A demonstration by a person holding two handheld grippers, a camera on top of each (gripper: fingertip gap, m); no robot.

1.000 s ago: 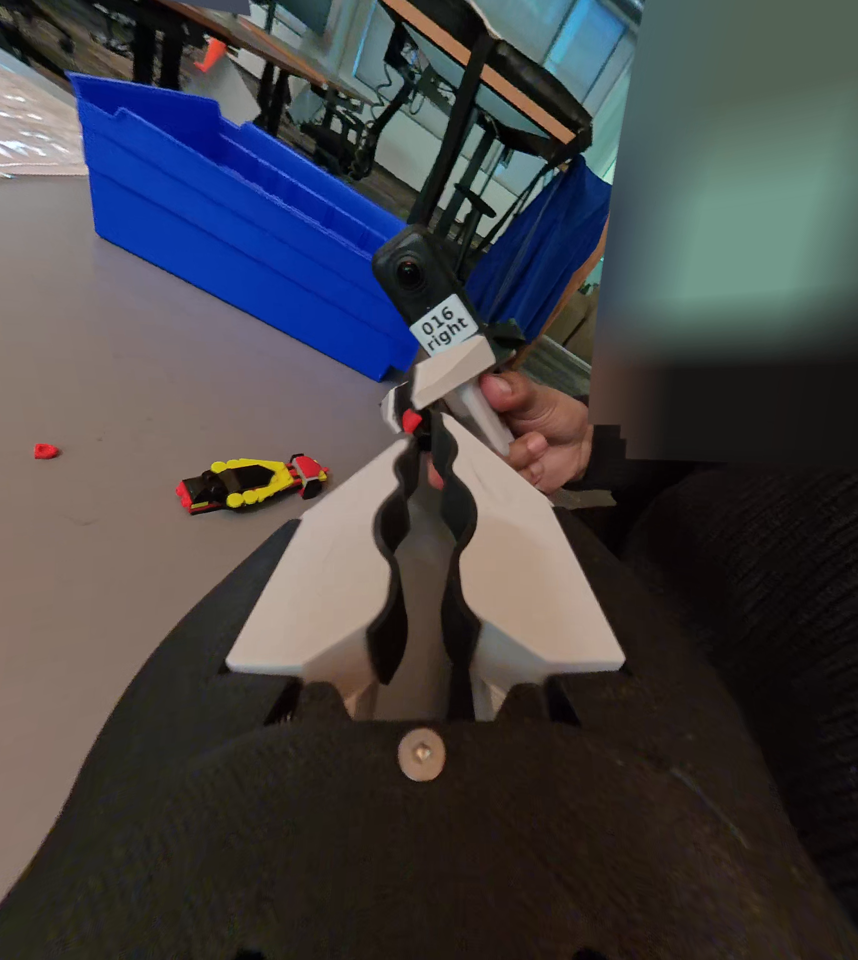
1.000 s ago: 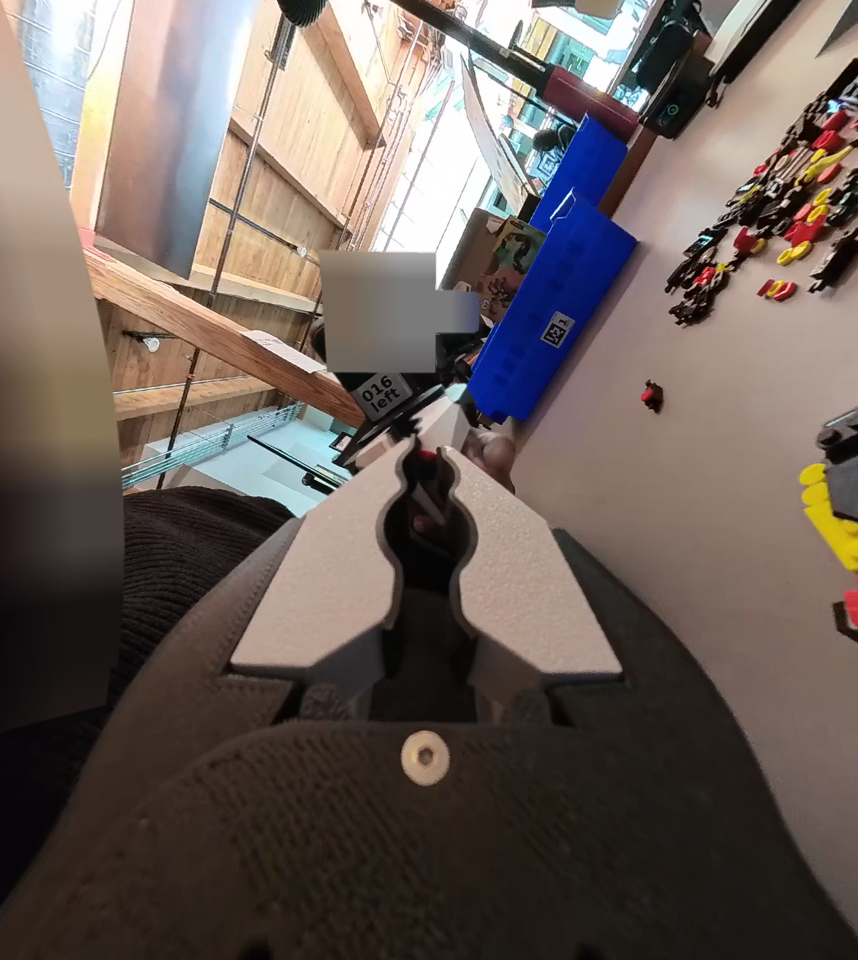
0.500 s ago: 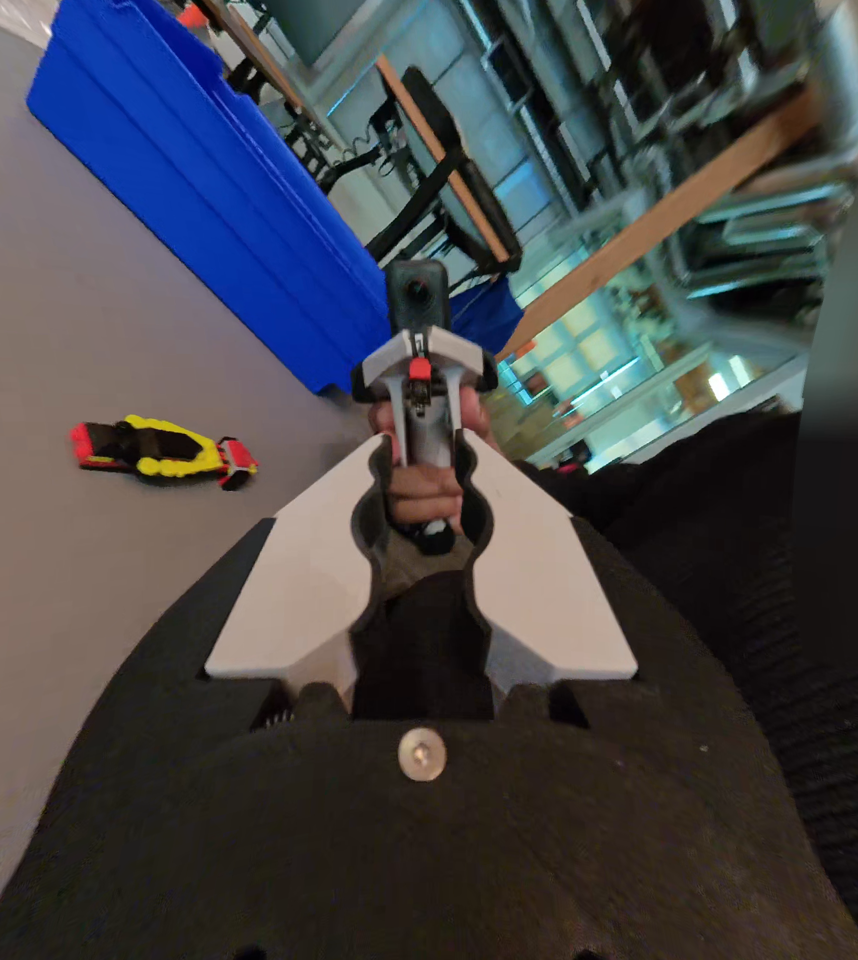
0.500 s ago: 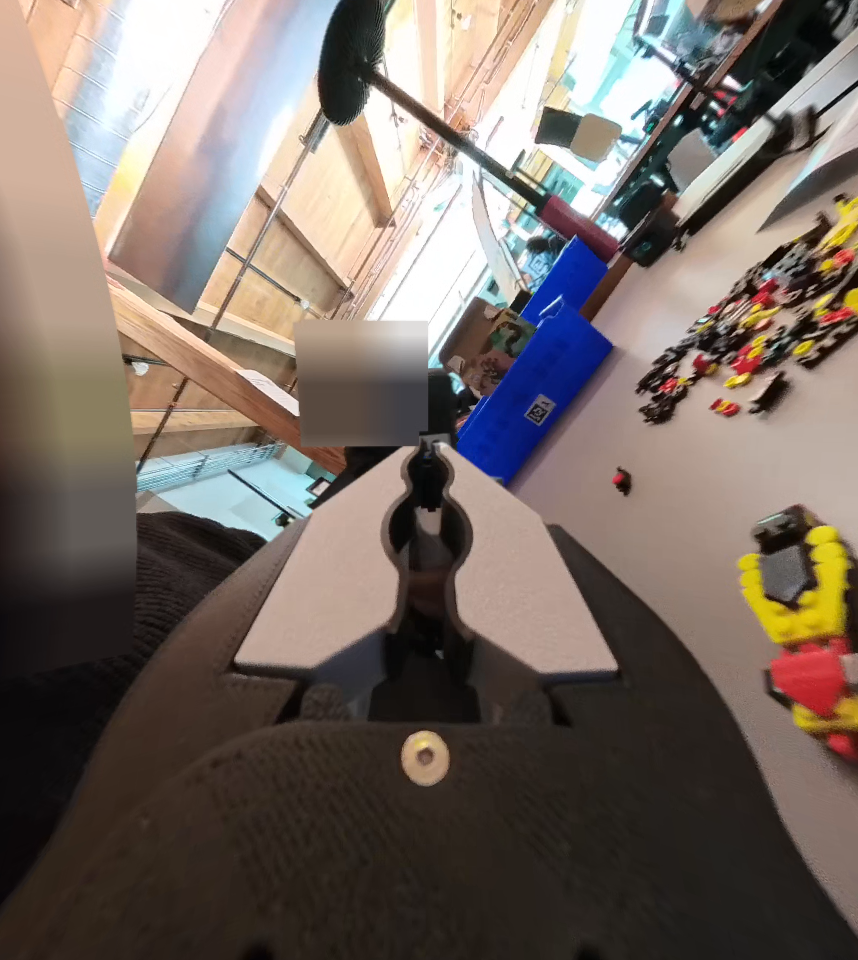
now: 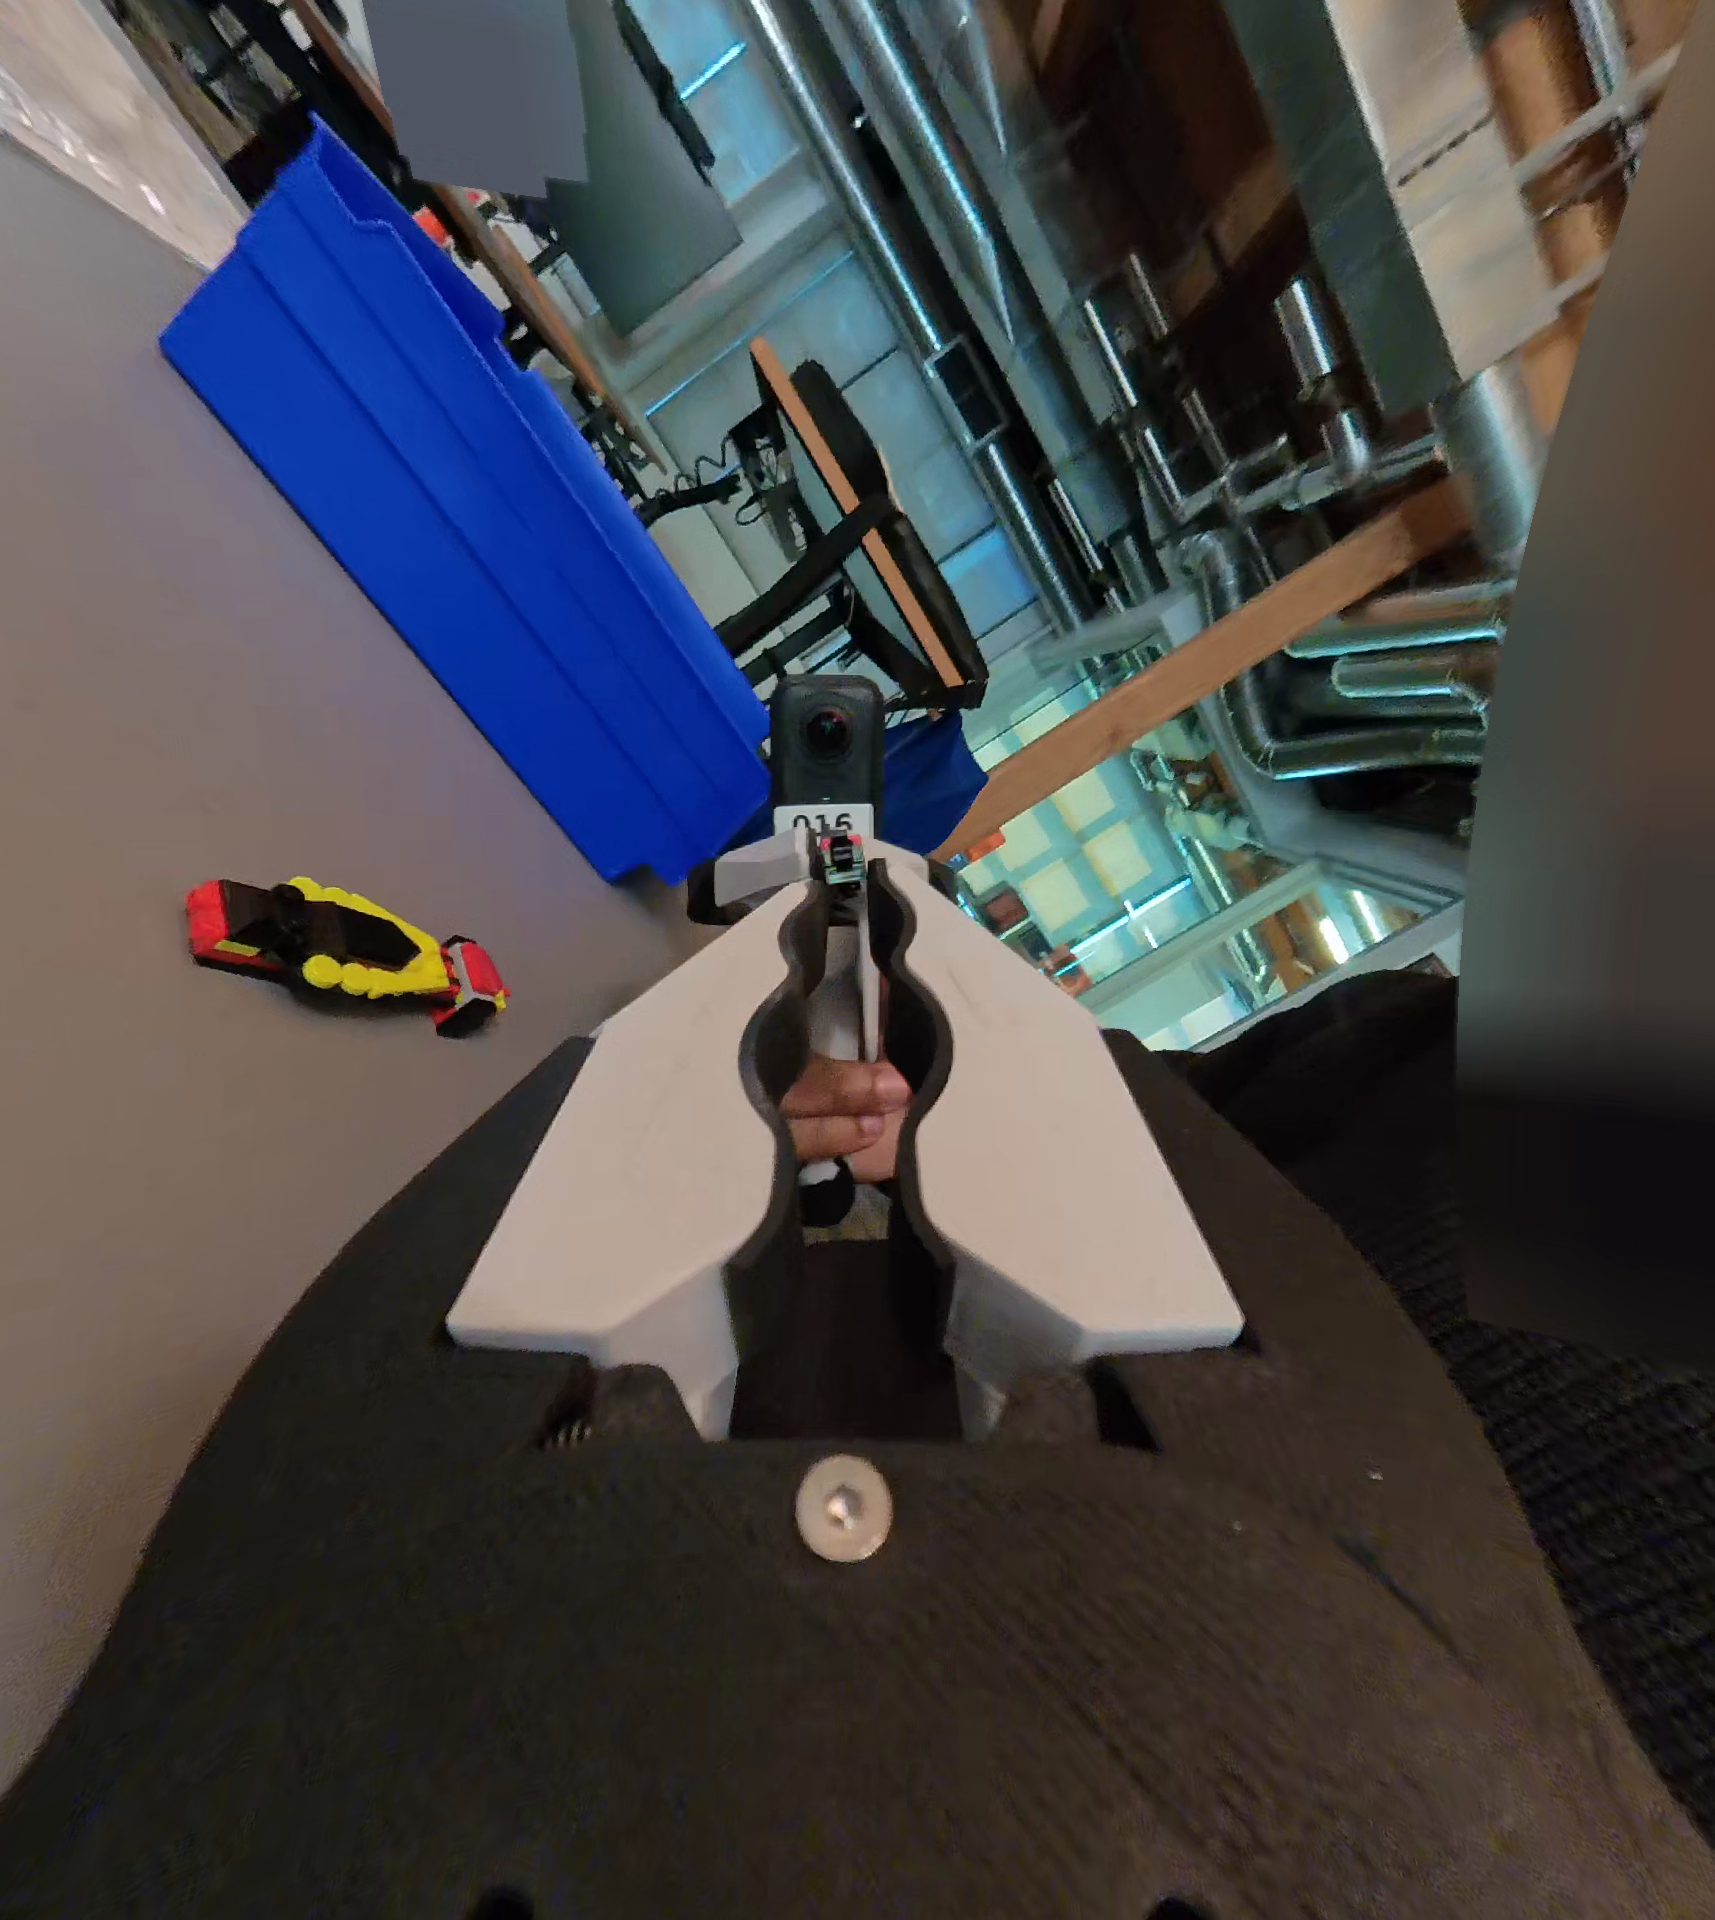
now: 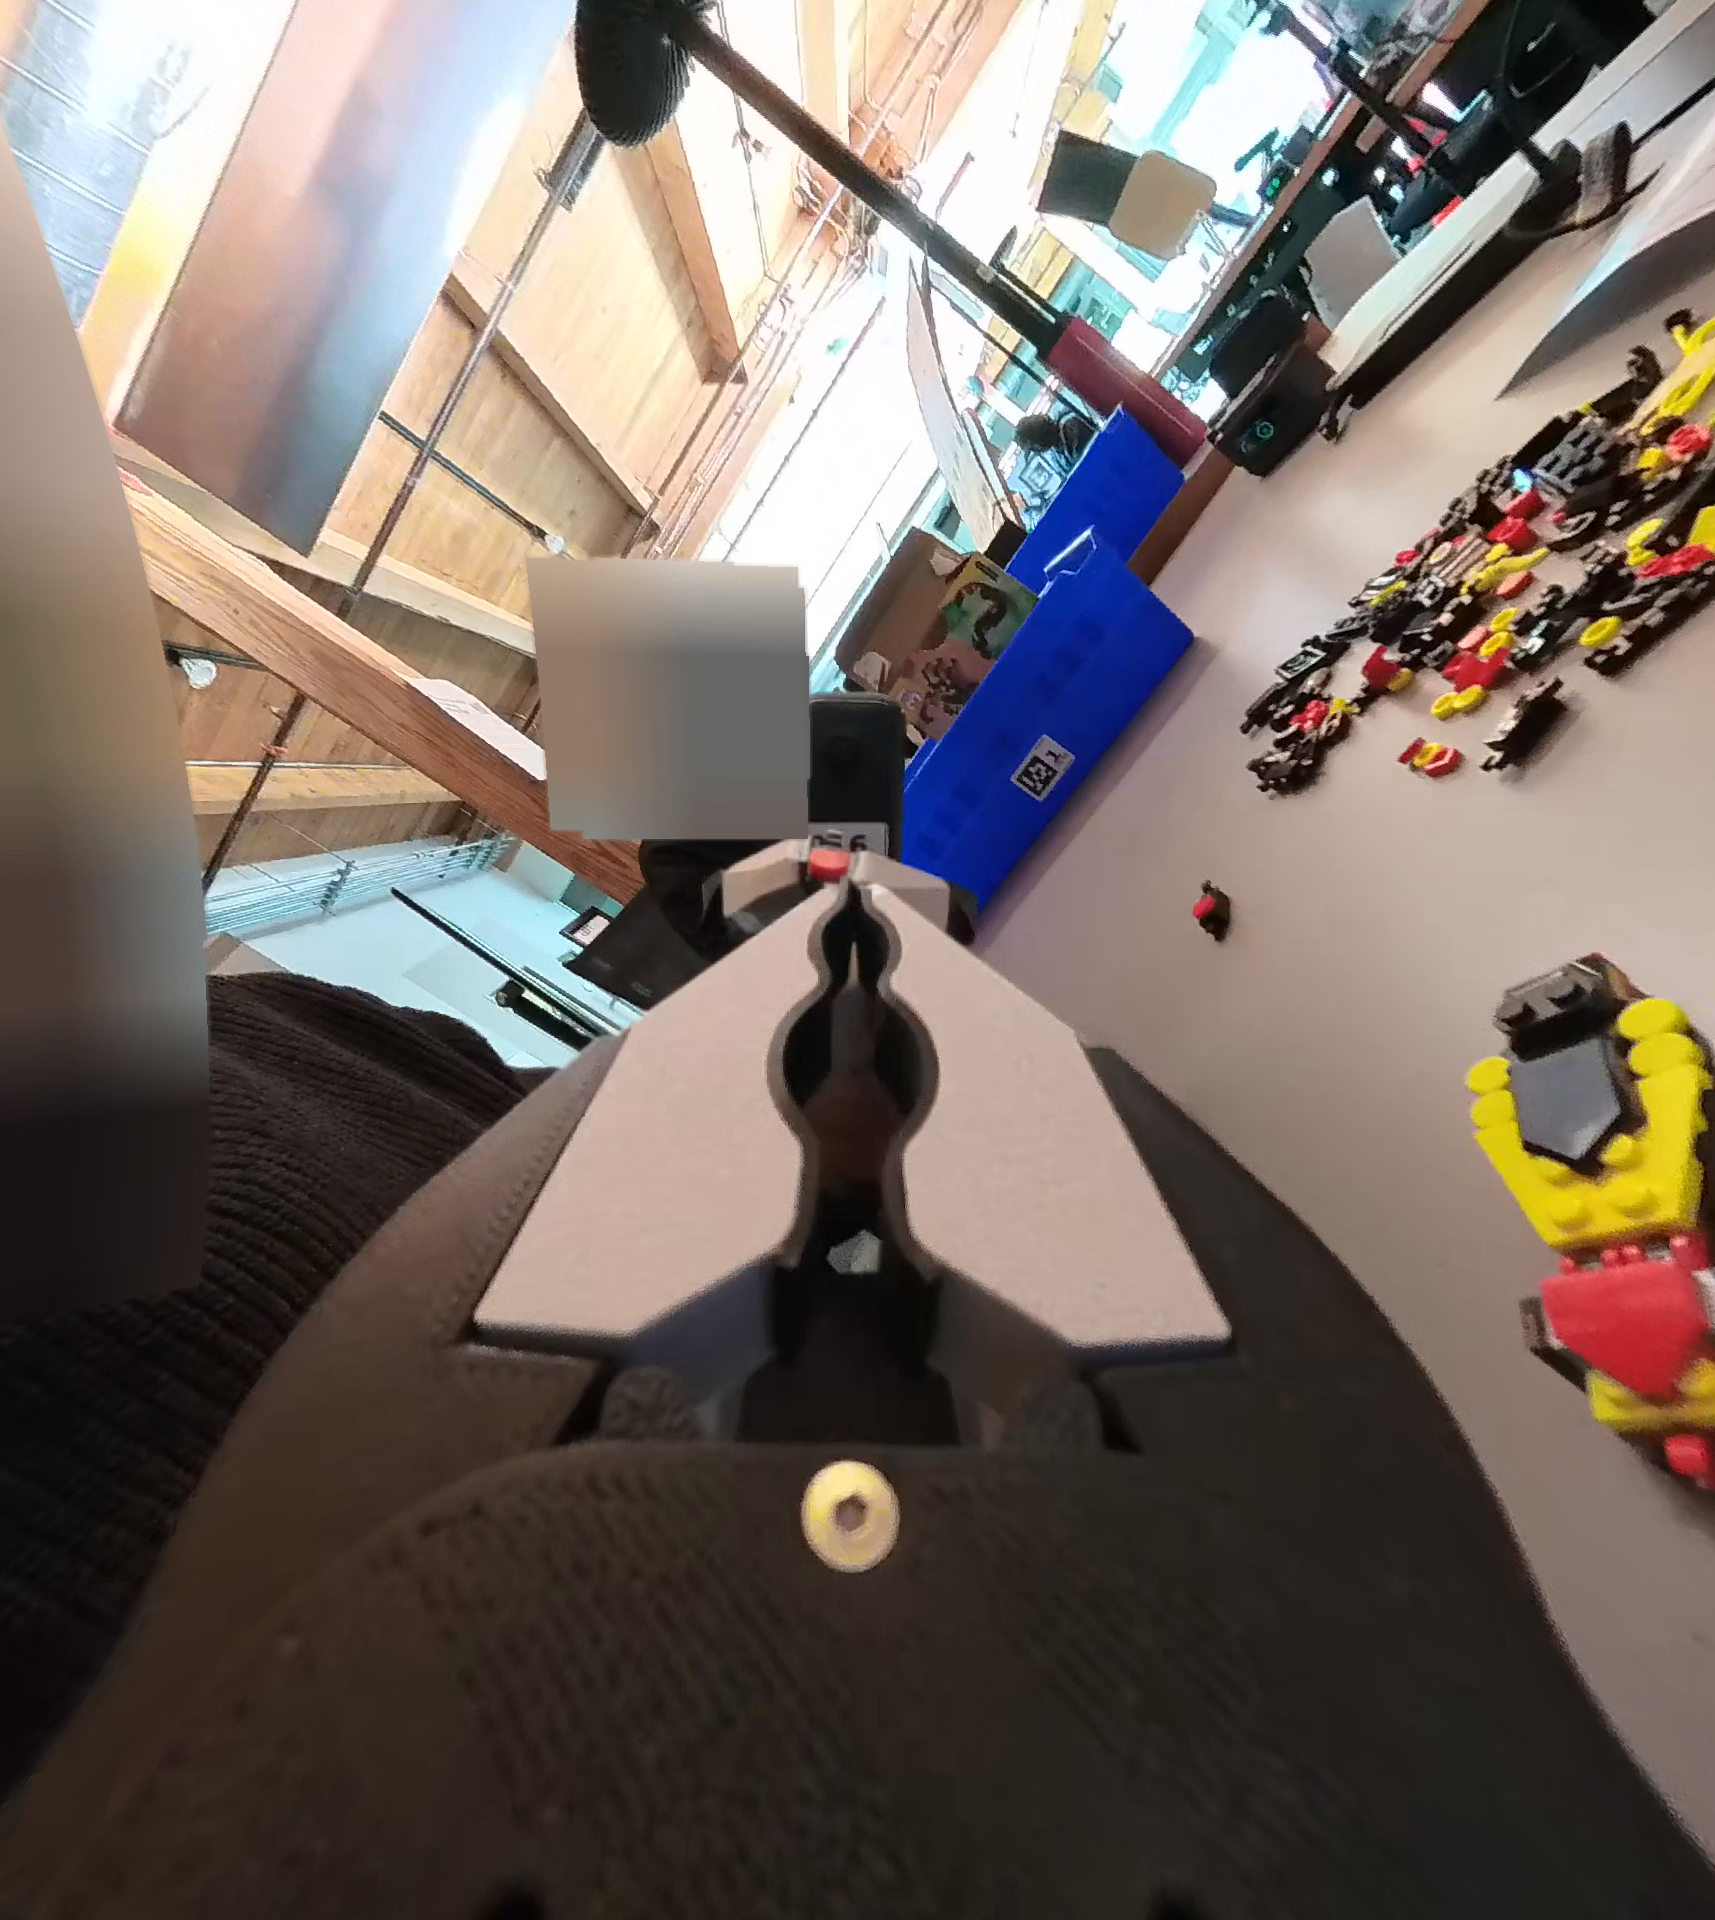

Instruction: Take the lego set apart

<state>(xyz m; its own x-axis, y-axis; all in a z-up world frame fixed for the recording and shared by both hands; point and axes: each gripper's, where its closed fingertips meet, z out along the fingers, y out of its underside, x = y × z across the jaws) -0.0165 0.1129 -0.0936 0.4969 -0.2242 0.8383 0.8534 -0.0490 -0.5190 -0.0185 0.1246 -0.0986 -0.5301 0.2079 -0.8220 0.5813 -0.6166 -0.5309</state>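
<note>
While both my grippers meet tip to tip in the air, a small red lego piece (image 6: 828, 863) sits pinched at their tips.
My left gripper (image 5: 840, 871) and right gripper (image 6: 850, 881) each press together on it; the lego car (image 6: 1622, 1205) lies on the table (image 6: 1352, 935) to the right of my right jaws, loose bricks (image 6: 1518, 603) beyond.

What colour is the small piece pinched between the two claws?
Red piece; clearest in the right wrist view.
</note>
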